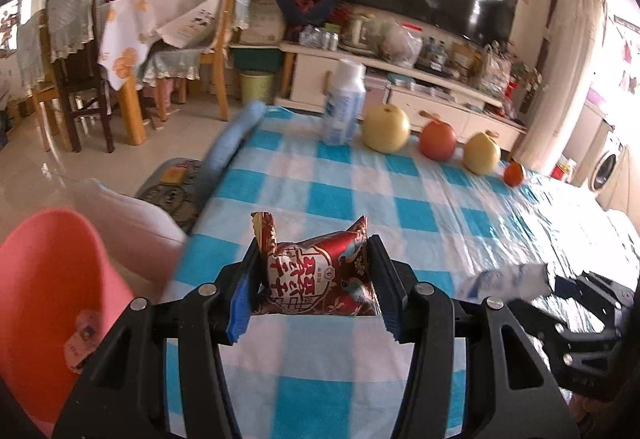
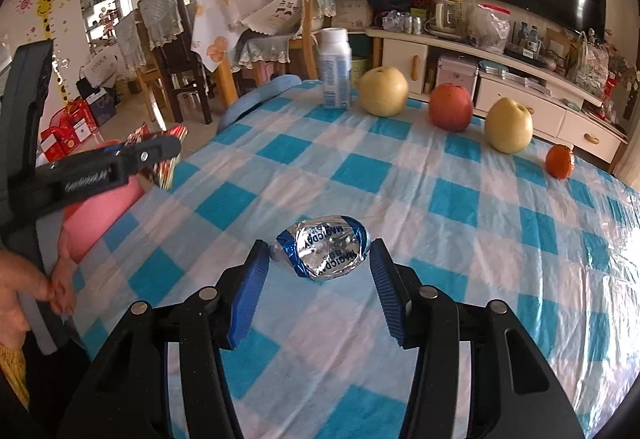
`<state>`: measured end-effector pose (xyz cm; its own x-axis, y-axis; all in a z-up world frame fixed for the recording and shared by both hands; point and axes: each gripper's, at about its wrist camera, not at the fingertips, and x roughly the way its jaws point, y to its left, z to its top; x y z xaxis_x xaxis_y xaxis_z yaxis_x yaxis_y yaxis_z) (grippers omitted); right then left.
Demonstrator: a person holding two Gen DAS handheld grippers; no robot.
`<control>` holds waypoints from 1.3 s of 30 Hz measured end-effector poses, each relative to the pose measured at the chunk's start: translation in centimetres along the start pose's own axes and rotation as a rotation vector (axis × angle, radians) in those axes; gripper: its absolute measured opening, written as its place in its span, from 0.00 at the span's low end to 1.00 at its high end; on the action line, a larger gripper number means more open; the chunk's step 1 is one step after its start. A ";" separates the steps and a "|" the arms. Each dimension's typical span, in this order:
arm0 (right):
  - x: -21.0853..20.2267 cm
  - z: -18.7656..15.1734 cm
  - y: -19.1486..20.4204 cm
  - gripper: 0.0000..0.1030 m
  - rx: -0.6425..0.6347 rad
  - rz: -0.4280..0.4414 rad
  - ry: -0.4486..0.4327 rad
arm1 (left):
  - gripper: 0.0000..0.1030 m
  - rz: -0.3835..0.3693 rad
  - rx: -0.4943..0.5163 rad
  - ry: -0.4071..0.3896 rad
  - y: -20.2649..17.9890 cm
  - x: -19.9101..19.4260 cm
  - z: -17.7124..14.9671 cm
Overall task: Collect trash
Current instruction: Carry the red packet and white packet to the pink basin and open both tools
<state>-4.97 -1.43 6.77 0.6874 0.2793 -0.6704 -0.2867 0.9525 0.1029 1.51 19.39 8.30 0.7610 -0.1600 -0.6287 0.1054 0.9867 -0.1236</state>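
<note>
Carry the red wrapper [image 1: 320, 275] over the pink bin [image 1: 52, 303] before letting go; the left gripper [image 1: 316, 279] clamps it from both sides near the table's [image 1: 360, 191] edge. The right gripper [image 2: 318, 271] gapes around the silver wrapper [image 2: 322, 253], probably touching neither pad, lying between its tips.

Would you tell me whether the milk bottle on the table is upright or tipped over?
Upright: the milk bottle stands on its base on the table, cap on top.

Left gripper [image 1: 316, 275] clamps red snack packet [image 1: 320, 279] above checked tablecloth [image 1: 420, 199] — pink bin [image 1: 48, 279] alongside.
</note>
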 end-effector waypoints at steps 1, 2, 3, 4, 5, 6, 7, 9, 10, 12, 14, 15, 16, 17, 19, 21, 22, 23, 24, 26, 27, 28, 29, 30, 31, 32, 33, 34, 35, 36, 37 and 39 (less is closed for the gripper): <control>-0.1 0.0 0.3 0.52 -0.003 0.003 -0.002 | 0.52 0.009 -0.007 -0.007 0.5 -0.3 0.1; -0.3 0.0 1.0 0.52 -0.009 0.009 -0.005 | 0.52 0.016 -0.013 -0.012 1.0 -0.5 0.2; -0.5 0.0 1.6 0.52 -0.013 0.015 -0.007 | 0.52 0.026 -0.020 -0.019 1.5 -0.8 0.3; -0.6 0.0 2.0 0.52 -0.017 0.020 -0.009 | 0.52 0.036 -0.025 -0.026 1.9 -1.1 0.3; -0.7 0.1 2.7 0.52 -0.022 0.028 -0.012 | 0.52 0.044 -0.030 -0.030 2.3 -1.3 0.4; -0.9 0.1 3.2 0.52 -0.027 0.035 -0.014 | 0.52 0.057 -0.037 -0.038 2.9 -1.6 0.5; -0.9 0.2 3.7 0.52 -0.032 0.041 -0.015 | 0.52 0.066 -0.041 -0.043 3.2 -1.8 0.5; -1.0 0.4 5.1 0.52 -0.051 0.056 -0.017 | 0.52 0.090 -0.048 -0.056 4.1 -2.3 0.6; -1.0 0.5 5.7 0.52 -0.060 0.062 -0.017 | 0.52 0.108 -0.054 -0.063 4.8 -2.7 0.7; -0.9 0.7 6.9 0.52 -0.072 0.076 -0.016 | 0.52 0.135 -0.069 -0.072 6.0 -3.2 0.8; -0.8 1.0 7.8 0.52 -0.075 0.092 -0.016 | 0.52 0.154 -0.095 -0.077 7.3 -3.5 0.8; -0.7 1.1 8.3 0.52 -0.076 0.101 -0.015 | 0.52 0.163 -0.108 -0.078 8.0 -3.7 0.9; -0.6 1.3 9.0 0.52 -0.077 0.114 -0.015 | 0.52 0.174 -0.116 -0.079 8.5 -3.8 0.9; -0.5 1.5 9.5 0.52 -0.078 0.122 -0.015 | 0.52 0.187 -0.125 -0.081 9.1 -4.0 0.9; -0.2 1.9 10.6 0.52 -0.087 0.141 -0.014 | 0.52 0.209 -0.141 -0.082 10.2 -4.3 1.0; 0.2 2.5 12.2 0.52 -0.111 0.159 -0.014 | 0.52 0.230 -0.154 -0.083 11.1 -4.5 1.0; 0.2 2.6 12.7 0.52 -0.120 0.162 -0.015 | 0.52 0.246 -0.160 -0.083 11.7 -4.6 1.0; 0.4 2.9 13.5 0.52 -0.136 0.169 -0.015 | 0.52 0.258 -0.164 -0.083 12.2 -4.7 1.0; 0.6 3.2 14.1 0.52 -0.146 0.174 -0.015 | 0.52 0.268 -0.172 -0.083 12.7 -4.7 1.0; 0.8 3.7 15.5 0.52 -0.170 0.185 -0.015 | 0.52 0.281 -0.186 -0.084 13.5 -4.9 1.0; 1.0 3.9 16.2 0.52 -0.182 0.190 -0.017 | 0.52 0.291 -0.194 -0.083 14.0 -5.0 1.0; 1.1 4.1 16.7 0.52 -0.191 0.196 -0.017 | 0.52 0.300 -0.198 -0.082 14.4 -5.1 1.0; 1.4 4.4 17.6 0.52 -0.204 0.204 -0.016 | 0.52 0.312 -0.202 -0.081 14.8 -5.1 0.9; 1.6 4.5 18.3 0.52 -0.214 0.207 -0.015 | 0.52 0.324 -0.207 -0.081 15.3 -5.2 0.9; 1.9 4.7 18.7 0.52 -0.222 0.209 -0.013 | 0.52 0.330 -0.210 -0.080 15.6 -5.2 0.9; 2.2 4.8 19.4 0.52 -0.233 0.214 -0.011 | 0.52 0.338 -0.216 -0.081 16.0 -5.3 0.9; 2.5 5.0 20.0 0.52 -0.242 0.217 -0.009 | 0.52 0.342 -0.220 -0.082 16.2 -5.3 0.9; 2.8 5.1 20.5 0.52 -0.250 0.220 -0.007 | 0.52 0.348 -0.230 -0.083 16.8 -5.4 0.9; 3.2 5.2 21.2 0.52 -0.263 0.223 -0.003 | 0.52 0.350 -0.236 -0.084 17.1 -5.5 0.8; 3.4 5.3 21.7 0.52 -0.274 0.224 -0.001 | 0.52 0.353 -0.244 -0.084 17.6 -5.7 0.7; 3.7 5.3 22.3 0.52 -0.282 0.225 0.001 | 0.52 0.355 -0.251 -0.085 17.9 -5.7 0.7; 4.2 5.6 23.3 0.52 -0.296 0.223 -0.007 | 0.52 0.359 -0.274 -0.086 18.9 -6.0 0.5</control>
<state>-5.03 22.60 10.45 0.5905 0.4776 -0.6505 -0.6100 0.7919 0.0277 -0.70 38.98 10.12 0.7701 0.2050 -0.6041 -0.3387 0.9338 -0.1149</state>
